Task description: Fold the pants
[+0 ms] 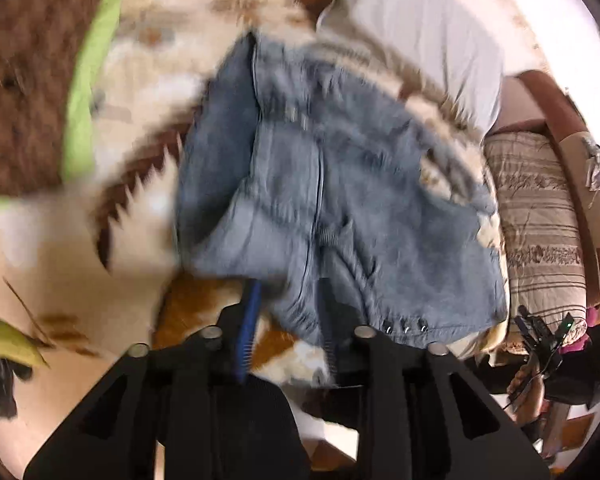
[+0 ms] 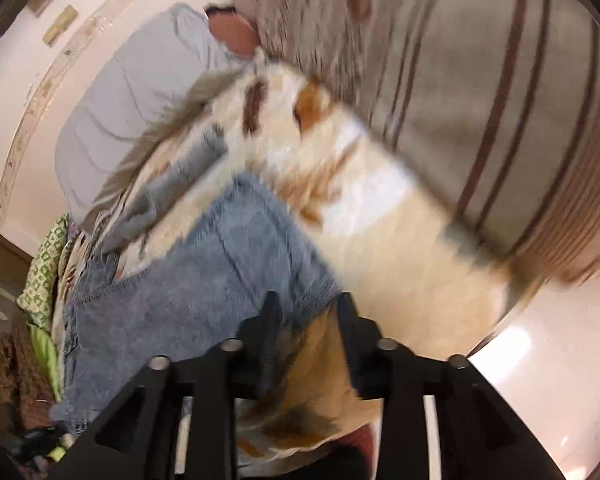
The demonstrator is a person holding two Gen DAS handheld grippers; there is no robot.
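The faded blue denim pants [image 1: 340, 184] lie bunched on the cream-and-brown patterned fleece blanket [image 1: 147, 64], near the striped beige cushion [image 1: 540, 224]. The left gripper [image 1: 287, 320] sits at the pants' near hem with its jaws parted, cloth between them. The right gripper [image 2: 308, 316] stands at the pants' corner, jaws apart; I cannot tell whether either pinches the cloth.

Each view looks forward and steeply down along its own black fingers, from close above a bed. The left wrist view faces the jeans [image 1: 340, 184] head on, with a grey pillow [image 1: 428, 36] far right and a striped cushion [image 1: 540, 224] at right. The right wrist view sits at the jeans' [image 2: 203, 280] right edge, that cushion [image 2: 480, 100] looming near. Both share jeans, blanket [image 2: 400, 248], pillow and cushion
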